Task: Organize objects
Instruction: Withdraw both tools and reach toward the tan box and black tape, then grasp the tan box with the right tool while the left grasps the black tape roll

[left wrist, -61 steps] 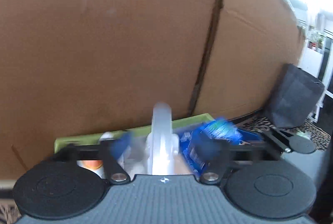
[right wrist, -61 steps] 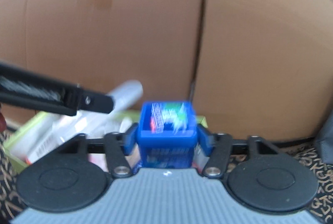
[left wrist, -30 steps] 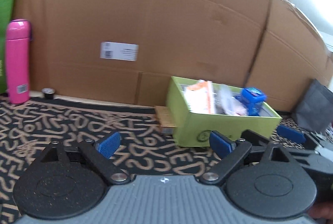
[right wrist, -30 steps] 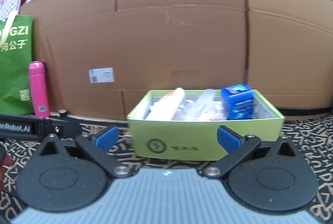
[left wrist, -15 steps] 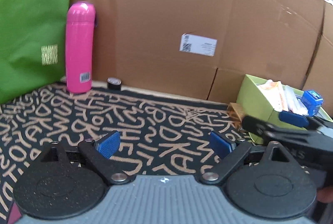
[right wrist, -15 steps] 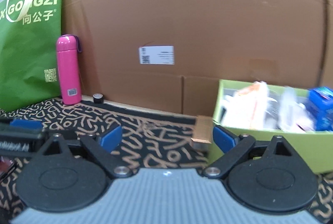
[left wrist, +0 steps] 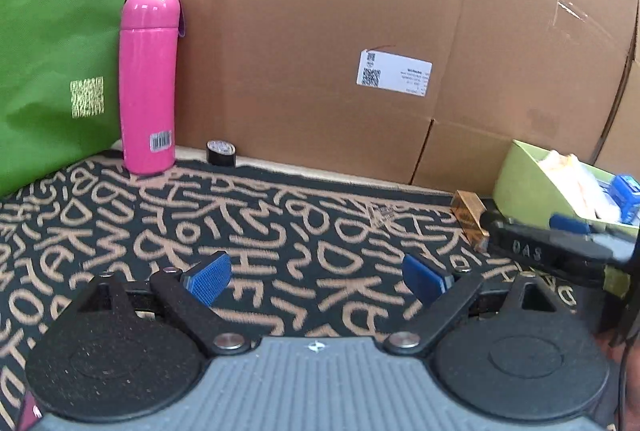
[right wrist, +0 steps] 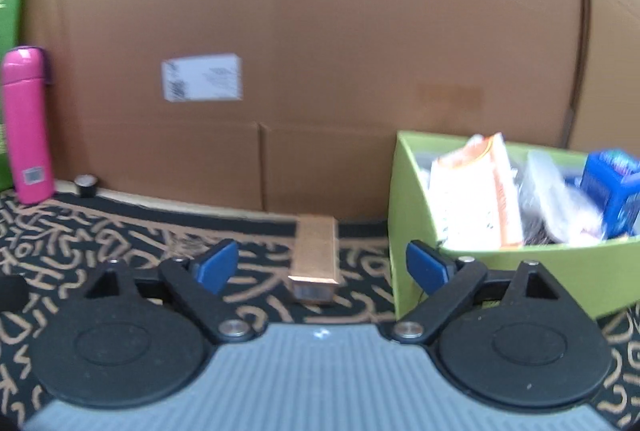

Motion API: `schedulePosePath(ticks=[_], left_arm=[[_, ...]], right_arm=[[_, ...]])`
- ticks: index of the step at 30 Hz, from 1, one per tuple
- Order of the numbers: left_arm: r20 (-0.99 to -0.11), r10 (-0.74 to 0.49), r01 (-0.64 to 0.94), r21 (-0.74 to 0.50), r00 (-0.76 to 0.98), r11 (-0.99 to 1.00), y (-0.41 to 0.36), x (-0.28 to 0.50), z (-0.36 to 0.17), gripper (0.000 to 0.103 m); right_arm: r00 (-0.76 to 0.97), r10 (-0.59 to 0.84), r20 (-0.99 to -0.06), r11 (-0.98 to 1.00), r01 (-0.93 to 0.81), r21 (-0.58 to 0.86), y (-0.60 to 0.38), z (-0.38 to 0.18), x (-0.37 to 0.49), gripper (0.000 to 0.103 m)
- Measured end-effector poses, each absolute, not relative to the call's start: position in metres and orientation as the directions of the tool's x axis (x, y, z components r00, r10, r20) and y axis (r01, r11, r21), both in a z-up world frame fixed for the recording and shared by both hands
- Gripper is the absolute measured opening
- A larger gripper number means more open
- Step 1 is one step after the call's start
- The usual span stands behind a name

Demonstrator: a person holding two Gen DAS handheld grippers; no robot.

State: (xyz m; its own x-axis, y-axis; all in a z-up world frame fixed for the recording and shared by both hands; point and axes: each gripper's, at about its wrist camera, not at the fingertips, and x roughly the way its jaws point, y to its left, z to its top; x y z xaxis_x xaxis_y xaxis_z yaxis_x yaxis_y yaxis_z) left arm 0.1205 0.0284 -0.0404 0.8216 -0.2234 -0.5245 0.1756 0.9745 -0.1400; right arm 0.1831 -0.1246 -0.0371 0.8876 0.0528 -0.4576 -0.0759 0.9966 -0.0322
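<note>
Copper box [right wrist: 316, 259], on patterned mat [right wrist: 140, 231]
Ahead of right gripper [right wrist: 320, 267], in line with its gap, untouched; jaws spread, closing, nothing gripped. Green box [right wrist: 408, 215] right.

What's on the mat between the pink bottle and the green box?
A small black tape roll near the pink bottle, and a gold carton lying beside the green box; both wrist views show them.
</note>
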Motion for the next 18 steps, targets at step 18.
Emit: schedulePosePath(ticks=[18], left_arm=[[-0.613, 0.087, -0.121, -0.014, 0.785, 0.993, 0.039, 0.307, -0.057, 0.096]], right_arm=[[0.850, 0.045, -0.525, 0.993, -0.093, -0.066, -0.095, -0.060, 0.212, 0.087]])
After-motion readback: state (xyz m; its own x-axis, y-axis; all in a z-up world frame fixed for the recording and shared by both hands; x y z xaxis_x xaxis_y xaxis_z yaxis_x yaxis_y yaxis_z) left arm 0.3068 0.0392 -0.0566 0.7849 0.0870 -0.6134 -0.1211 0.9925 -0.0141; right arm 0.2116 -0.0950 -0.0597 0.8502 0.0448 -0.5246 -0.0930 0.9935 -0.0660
